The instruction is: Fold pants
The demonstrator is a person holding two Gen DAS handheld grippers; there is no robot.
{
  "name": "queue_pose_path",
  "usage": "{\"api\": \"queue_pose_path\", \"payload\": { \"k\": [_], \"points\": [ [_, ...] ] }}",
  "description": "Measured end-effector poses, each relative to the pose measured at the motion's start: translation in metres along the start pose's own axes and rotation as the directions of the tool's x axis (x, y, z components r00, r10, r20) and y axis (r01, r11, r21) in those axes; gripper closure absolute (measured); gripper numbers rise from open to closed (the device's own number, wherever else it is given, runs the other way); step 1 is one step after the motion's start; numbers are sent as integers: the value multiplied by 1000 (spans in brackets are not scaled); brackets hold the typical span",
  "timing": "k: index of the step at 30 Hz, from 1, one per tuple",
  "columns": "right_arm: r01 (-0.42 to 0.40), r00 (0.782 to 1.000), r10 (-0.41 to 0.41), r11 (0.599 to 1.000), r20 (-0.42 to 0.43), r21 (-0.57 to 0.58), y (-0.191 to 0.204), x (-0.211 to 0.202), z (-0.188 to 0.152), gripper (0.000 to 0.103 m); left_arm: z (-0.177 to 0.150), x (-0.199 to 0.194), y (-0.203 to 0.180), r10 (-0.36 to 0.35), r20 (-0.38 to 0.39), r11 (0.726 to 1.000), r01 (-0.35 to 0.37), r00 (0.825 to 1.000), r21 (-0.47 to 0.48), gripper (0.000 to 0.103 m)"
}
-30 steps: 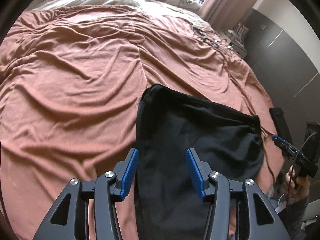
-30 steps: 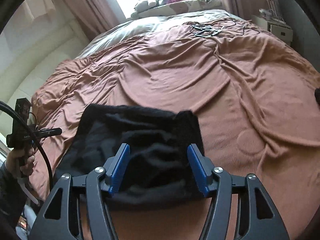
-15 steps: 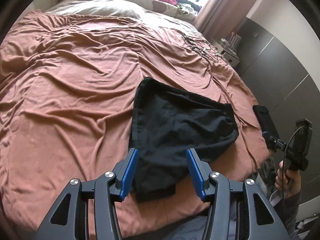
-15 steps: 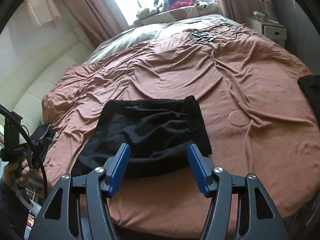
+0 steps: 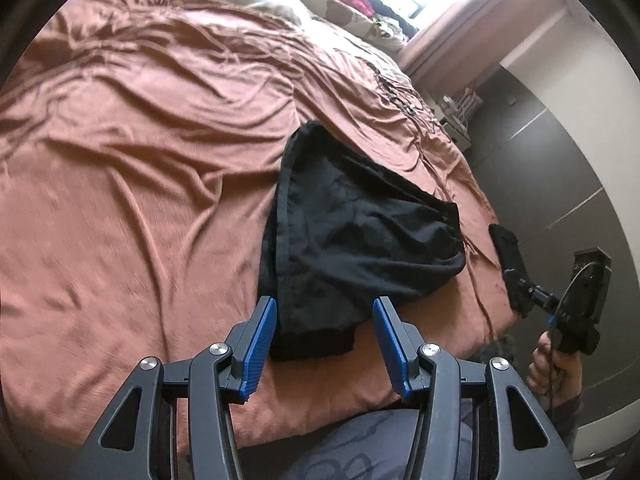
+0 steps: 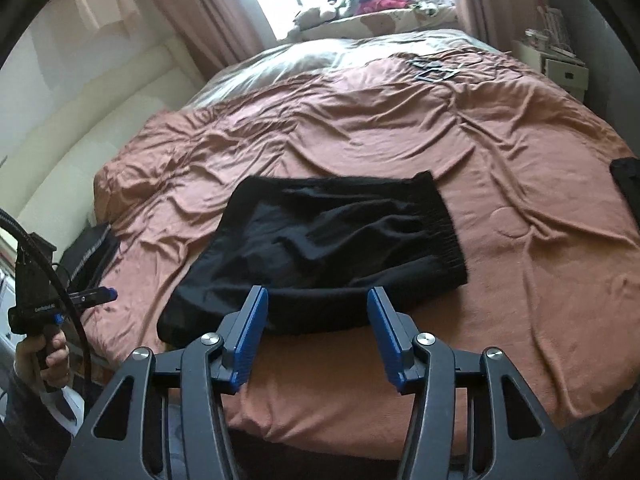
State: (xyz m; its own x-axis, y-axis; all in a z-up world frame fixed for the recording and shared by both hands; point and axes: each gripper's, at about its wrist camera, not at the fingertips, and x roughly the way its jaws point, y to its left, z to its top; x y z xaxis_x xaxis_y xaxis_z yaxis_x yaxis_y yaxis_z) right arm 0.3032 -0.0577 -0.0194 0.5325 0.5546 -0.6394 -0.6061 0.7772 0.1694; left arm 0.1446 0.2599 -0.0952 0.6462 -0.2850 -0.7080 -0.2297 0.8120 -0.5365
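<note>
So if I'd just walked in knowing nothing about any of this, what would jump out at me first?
Probably the black pants, folded into a compact bundle near the foot of a wide bed with a rumpled rust-coloured blanket. Next, the blue-padded left gripper and right gripper, both open and empty just short of the bundle. Beyond the bed, a bright window sill is piled with clothes.

bed [image 6: 500, 168]: rumpled rust-brown cover | near edge: folded black pants [image 6: 320, 248] | far end: tangled straps [image 6: 434, 70]
</note>
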Motion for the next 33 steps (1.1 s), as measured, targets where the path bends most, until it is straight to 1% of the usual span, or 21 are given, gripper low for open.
{"api": "queue_pose_path", "payload": {
  "k": [2,5,10,14,18,19,22,24,26,28,31,33],
  "points": [
    [-7,1000,7,1000,-28,-8,4,11,1,59,-5,10,6,-28,-9,999,28,1000,-28,50],
    [-13,998,11,999,-61,-31,12,28,1,60,-13,27,15,-58,-32,997,55,998,-62,50],
    [-15,993,9,998,-116,-56,24,57,7,60,-19,48,24,-82,-66,994,77,994,-72,50],
    [-19,987,7,997,-158,-70,30,81,13,60,-22,58,23,-66,-88,997,63,994,-34,50],
    [4,983,-19,997,-181,-80,32,101,15,60,-20,64,22,8,-75,1000,-8,997,10,50],
    [14,982,-29,997,-184,-81,31,107,16,60,-19,65,23,10,-65,1000,-9,998,15,50],
    [27,979,-40,997,-198,-67,27,125,17,60,-14,72,26,-16,-61,1000,16,998,7,50],
    [41,976,-52,997,-210,-58,23,137,15,60,-12,77,29,-50,-60,999,49,997,-15,50],
    [55,974,-64,997,-219,-49,18,148,14,60,-10,81,28,-72,-61,997,71,996,-17,50],
    [49,975,-55,998,-217,-35,13,153,12,60,-9,84,29,-103,-67,995,102,992,-24,50],
    [25,979,-28,1000,-201,-17,7,158,9,60,-10,88,37,-98,-76,994,94,992,-58,50],
    [14,982,-16,1000,-190,-10,6,160,7,60,-12,90,41,-124,-86,990,117,989,-80,50]
  ]
}}
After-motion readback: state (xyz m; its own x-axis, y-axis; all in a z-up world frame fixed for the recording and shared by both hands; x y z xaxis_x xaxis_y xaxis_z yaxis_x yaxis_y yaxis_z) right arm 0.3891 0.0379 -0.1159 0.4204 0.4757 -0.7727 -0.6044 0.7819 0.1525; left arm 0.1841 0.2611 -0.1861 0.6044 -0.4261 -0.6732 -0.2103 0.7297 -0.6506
